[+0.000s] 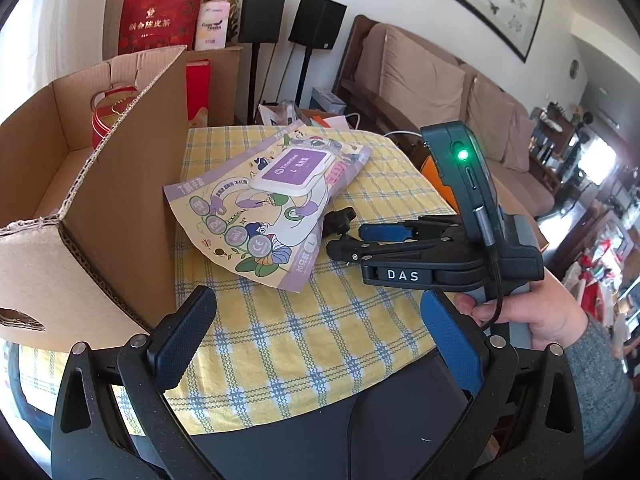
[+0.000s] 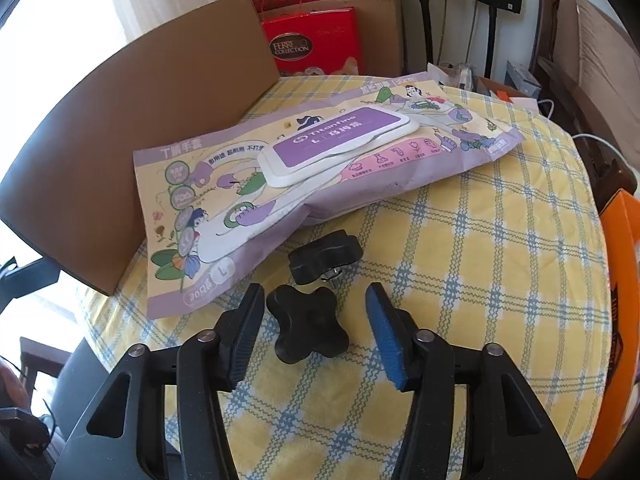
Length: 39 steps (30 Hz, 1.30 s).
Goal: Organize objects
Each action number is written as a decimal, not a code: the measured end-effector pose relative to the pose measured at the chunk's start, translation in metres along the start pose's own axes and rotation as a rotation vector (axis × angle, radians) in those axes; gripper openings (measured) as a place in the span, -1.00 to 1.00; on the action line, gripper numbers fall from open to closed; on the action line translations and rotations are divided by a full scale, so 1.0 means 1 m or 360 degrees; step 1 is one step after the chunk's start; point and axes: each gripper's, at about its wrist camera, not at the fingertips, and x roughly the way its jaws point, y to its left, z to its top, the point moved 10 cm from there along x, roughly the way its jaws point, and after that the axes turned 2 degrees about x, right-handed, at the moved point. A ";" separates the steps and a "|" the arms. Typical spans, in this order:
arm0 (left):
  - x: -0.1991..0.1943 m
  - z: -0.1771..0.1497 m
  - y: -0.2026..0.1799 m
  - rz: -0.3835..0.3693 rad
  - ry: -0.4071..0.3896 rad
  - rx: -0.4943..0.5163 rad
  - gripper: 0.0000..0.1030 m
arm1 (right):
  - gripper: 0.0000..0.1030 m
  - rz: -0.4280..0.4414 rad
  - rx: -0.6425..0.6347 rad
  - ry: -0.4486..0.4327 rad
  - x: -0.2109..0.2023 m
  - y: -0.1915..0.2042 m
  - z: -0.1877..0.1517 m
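Observation:
Two black star-shaped knobs lie on the yellow checked tablecloth (image 2: pixel 480 240). The near knob (image 2: pixel 307 328) sits between the fingers of my right gripper (image 2: pixel 313 296), which is open, with a gap left at the blue pad (image 2: pixel 384 340). The far knob (image 2: pixel 323 261), with a screw showing, lies just beyond, beside a purple pack of gloves (image 2: pixel 320 160). In the left wrist view my left gripper (image 1: pixel 318 296) hangs open and empty over the cloth, facing the pack (image 1: pixel 272 208) and the right gripper (image 1: pixel 346 240). One knob (image 1: pixel 339 218) shows there.
An open cardboard box (image 1: pixel 120 160) stands on the table's left, against the pack, with a red tin (image 1: pixel 112 112) inside. Red gift boxes (image 2: pixel 316 40) and speakers on stands are behind. A sofa (image 1: pixel 440 88) runs along the right. An orange box (image 2: pixel 624 300) is at the right edge.

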 end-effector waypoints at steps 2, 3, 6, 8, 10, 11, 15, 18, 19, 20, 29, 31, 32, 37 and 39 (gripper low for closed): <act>0.000 0.000 -0.002 -0.0001 0.0000 0.0005 0.98 | -0.36 -0.0004 -0.0009 0.0003 0.000 0.001 0.000; 0.001 0.000 -0.003 -0.0002 0.0001 0.0008 0.98 | -0.36 0.0001 -0.0002 -0.0004 -0.001 0.000 -0.001; 0.003 0.000 -0.004 -0.0006 0.0008 0.0011 0.98 | -0.36 0.0021 0.0028 -0.0016 -0.003 -0.001 -0.003; 0.005 0.000 -0.007 -0.0013 0.0013 0.0018 0.98 | -0.36 0.0043 0.0072 -0.0027 -0.006 -0.003 -0.004; 0.007 0.000 -0.009 -0.0018 0.0019 0.0029 0.98 | -0.37 0.0068 0.0122 -0.0045 -0.011 -0.007 -0.005; 0.008 0.000 -0.010 -0.0020 0.0020 0.0033 0.98 | -0.37 0.0079 0.0145 -0.0052 -0.014 -0.008 -0.006; 0.014 0.002 -0.015 -0.0039 0.0027 0.0033 0.98 | -0.37 0.0088 0.0226 -0.0087 -0.027 -0.015 -0.008; 0.019 0.006 -0.019 -0.0056 0.0024 0.0040 0.97 | -0.37 0.0080 0.0298 -0.0126 -0.040 -0.024 -0.010; 0.021 0.008 -0.021 -0.0058 0.0021 0.0044 0.93 | -0.37 0.0079 0.0328 -0.0139 -0.045 -0.028 -0.010; 0.024 0.010 -0.021 -0.0060 0.0024 0.0043 0.84 | -0.37 0.0073 0.0357 -0.0150 -0.050 -0.032 -0.011; 0.056 0.036 -0.028 -0.0122 0.0066 0.0011 0.39 | -0.37 0.0049 0.0516 -0.0213 -0.081 -0.058 -0.020; 0.063 0.041 -0.031 -0.0116 0.0070 0.0046 0.22 | -0.37 0.0046 0.0536 -0.0222 -0.086 -0.062 -0.022; 0.068 0.044 -0.033 -0.0095 0.0071 0.0082 0.10 | -0.37 0.0052 0.0547 -0.0229 -0.089 -0.063 -0.024; 0.089 0.051 -0.041 -0.0097 0.0119 0.0163 -0.23 | -0.37 0.0068 0.0591 -0.0245 -0.096 -0.068 -0.029; 0.095 0.053 -0.045 -0.0118 0.0126 0.0194 -0.23 | -0.36 0.0069 0.0601 -0.0244 -0.096 -0.069 -0.031</act>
